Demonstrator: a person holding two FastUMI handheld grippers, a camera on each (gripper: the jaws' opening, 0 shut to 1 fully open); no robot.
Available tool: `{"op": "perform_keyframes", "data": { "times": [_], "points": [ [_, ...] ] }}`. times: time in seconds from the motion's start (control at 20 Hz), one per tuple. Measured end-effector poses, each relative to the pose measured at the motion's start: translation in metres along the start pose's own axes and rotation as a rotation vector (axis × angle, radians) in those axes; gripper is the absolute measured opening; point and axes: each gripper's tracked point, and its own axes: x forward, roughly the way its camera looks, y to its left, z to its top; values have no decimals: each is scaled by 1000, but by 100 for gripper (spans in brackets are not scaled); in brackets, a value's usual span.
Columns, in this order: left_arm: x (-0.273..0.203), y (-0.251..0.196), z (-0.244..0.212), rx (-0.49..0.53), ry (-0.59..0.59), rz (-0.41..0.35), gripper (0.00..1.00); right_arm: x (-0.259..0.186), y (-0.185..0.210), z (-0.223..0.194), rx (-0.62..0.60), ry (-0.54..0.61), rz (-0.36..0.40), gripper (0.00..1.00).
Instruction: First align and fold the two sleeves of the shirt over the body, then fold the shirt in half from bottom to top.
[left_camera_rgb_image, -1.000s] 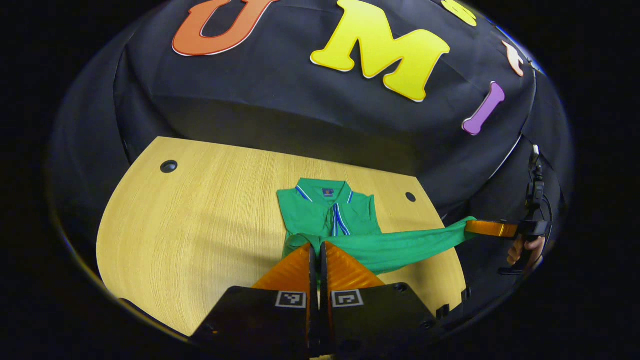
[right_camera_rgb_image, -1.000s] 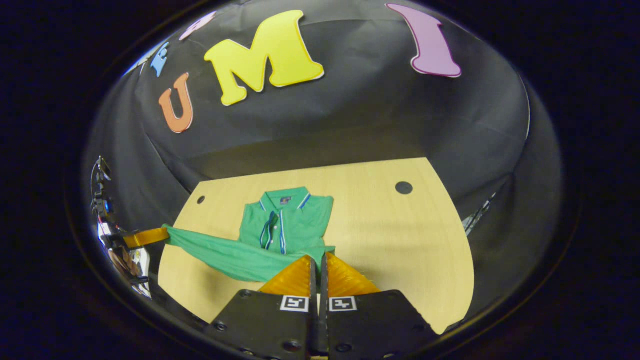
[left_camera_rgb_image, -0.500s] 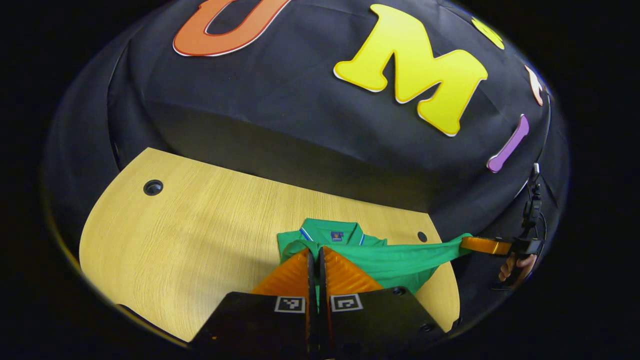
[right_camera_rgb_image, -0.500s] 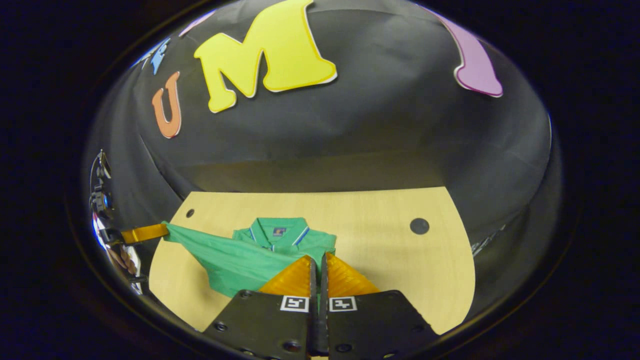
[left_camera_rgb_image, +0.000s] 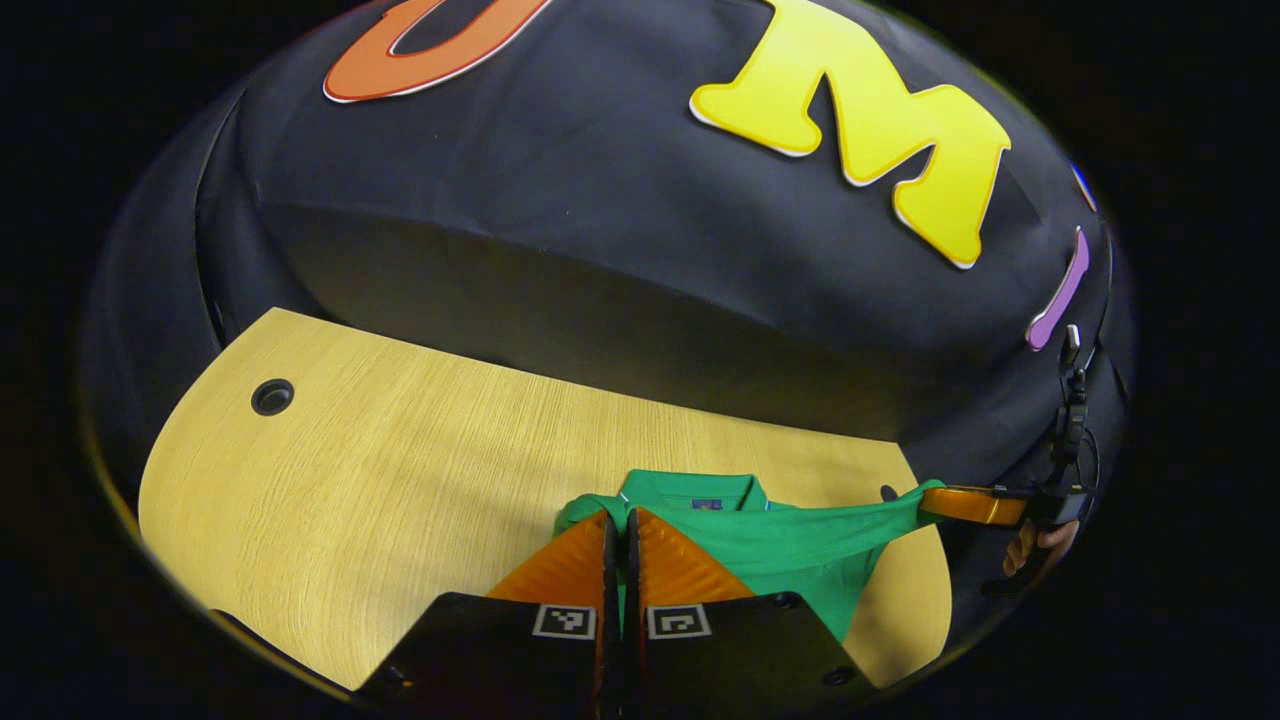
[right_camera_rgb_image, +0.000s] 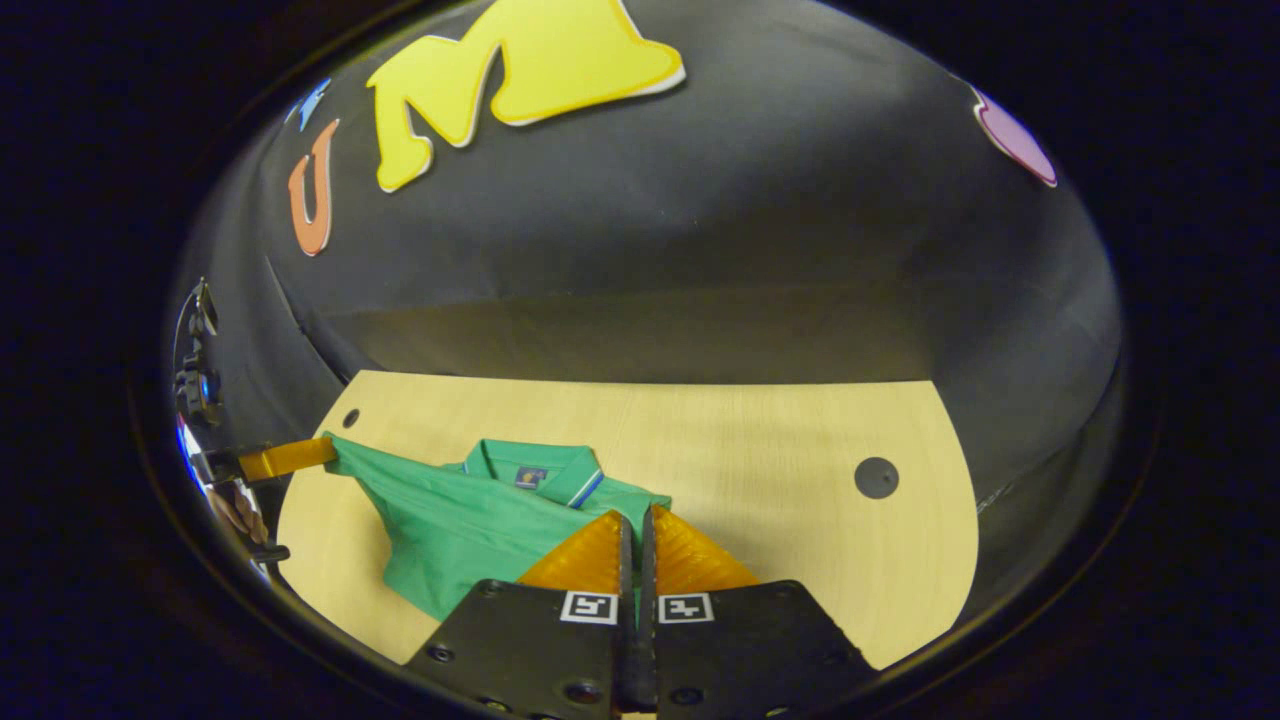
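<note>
A green polo shirt (left_camera_rgb_image: 790, 555) (right_camera_rgb_image: 450, 520) lies on the wooden table (left_camera_rgb_image: 400, 470). Its lower hem is lifted and stretched between both grippers, draped over the body up close to the collar (left_camera_rgb_image: 700, 490) (right_camera_rgb_image: 530, 470). In the left gripper view, my left gripper (left_camera_rgb_image: 618, 515) is shut on one hem corner, and my right gripper (left_camera_rgb_image: 965, 503) holds the other corner at the far right. In the right gripper view, my right gripper (right_camera_rgb_image: 635, 512) is shut on its corner, with my left gripper (right_camera_rgb_image: 290, 458) pinching the cloth at the far left.
The table (right_camera_rgb_image: 780, 500) has a large round hole (left_camera_rgb_image: 272, 396) (right_camera_rgb_image: 876, 477) and a small one (right_camera_rgb_image: 351, 417). A hand (left_camera_rgb_image: 1040, 545) grips the far tool's handle beyond the table edge. The black cloth wall rises right behind the table.
Both grippers have carried the hem forward toward the collar. The folded layer now covers the striped placket, and only the collar still shows above it.
</note>
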Motion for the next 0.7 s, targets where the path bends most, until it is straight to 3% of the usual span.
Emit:
{"op": "perform_keyframes", "data": {
  "times": [0.45,0.65,0.7],
  "points": [
    [52,21,-20,19,30,75,8,58,-21,-13,-9,-2,-7,0],
    [62,34,-36,41,73,142,13,73,-25,-28,-34,-2,-18,0],
    [63,36,-37,43,76,162,17,74,-26,-35,-46,7,-23,5]
  ]
}}
